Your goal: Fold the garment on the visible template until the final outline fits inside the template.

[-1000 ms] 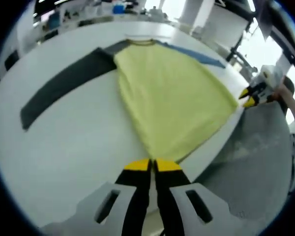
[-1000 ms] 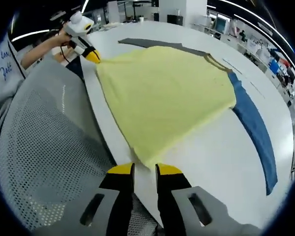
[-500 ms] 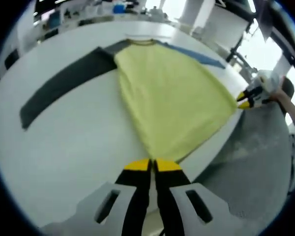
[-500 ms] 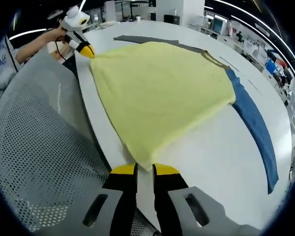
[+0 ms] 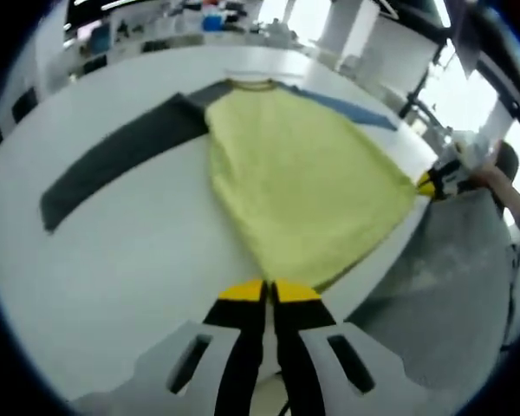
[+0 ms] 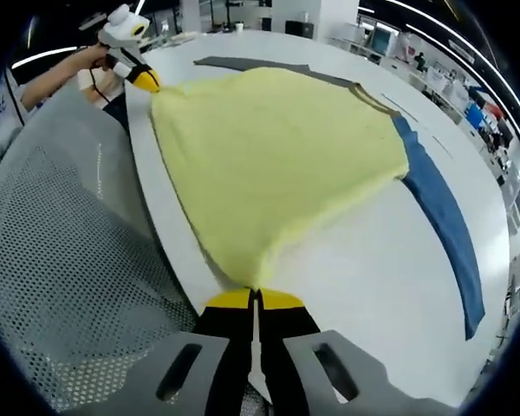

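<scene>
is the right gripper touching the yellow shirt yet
Touching. In the right gripper view the right gripper has its jaws closed on the hem corner of the yellow shirt, with the fabric running straight into the yellow tips and no gap.

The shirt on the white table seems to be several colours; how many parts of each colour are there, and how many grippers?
Yellow body panel: 1
Dark grey sleeve: 1
Blue sleeve: 1
Shirt parts in total: 3
Grippers, left gripper and right gripper, each shut on a bottom corner of the yellow panel: 2
Total: 5
</scene>
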`<state>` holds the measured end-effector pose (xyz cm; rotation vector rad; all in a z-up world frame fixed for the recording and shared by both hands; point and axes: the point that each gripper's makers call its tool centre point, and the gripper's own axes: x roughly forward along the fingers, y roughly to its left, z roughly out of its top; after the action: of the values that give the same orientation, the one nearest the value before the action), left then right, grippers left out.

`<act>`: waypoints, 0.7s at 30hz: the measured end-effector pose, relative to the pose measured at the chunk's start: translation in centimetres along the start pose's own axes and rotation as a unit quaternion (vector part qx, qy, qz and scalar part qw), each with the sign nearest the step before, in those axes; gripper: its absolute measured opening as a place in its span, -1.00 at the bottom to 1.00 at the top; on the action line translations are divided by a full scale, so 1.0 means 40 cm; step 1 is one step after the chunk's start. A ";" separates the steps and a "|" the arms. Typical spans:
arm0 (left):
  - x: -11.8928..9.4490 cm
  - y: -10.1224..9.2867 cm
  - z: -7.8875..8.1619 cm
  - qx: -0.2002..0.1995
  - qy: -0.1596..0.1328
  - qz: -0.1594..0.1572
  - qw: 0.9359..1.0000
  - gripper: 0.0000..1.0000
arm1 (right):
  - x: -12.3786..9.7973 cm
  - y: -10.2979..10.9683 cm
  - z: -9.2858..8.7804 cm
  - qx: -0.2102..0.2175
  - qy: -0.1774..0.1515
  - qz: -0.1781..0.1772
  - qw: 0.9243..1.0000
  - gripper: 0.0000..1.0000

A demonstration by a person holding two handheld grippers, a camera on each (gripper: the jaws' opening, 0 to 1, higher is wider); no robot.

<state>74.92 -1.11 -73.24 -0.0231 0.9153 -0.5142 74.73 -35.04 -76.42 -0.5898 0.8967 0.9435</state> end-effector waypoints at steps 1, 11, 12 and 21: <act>-0.008 0.002 0.010 -0.003 -0.005 0.000 1.000 -1.00 | -0.010 -0.005 0.008 0.001 -0.005 -0.002 1.000 -0.97; -0.093 -0.049 0.112 0.053 -0.043 0.008 0.998 -1.00 | -0.161 -0.071 0.105 -0.040 -0.033 -0.067 0.996 -0.97; -0.098 -0.052 0.117 0.059 -0.044 0.010 0.997 -1.00 | -0.175 -0.075 0.115 -0.045 -0.036 -0.074 0.996 -0.97; -0.094 -0.052 0.092 0.070 -0.020 0.013 0.997 -1.00 | -0.210 -0.046 0.116 -0.065 -0.019 -0.075 0.995 -0.97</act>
<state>74.99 -2.04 -67.65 0.1056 0.8376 -0.5511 75.70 -36.01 -66.74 -0.7379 0.7510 0.8773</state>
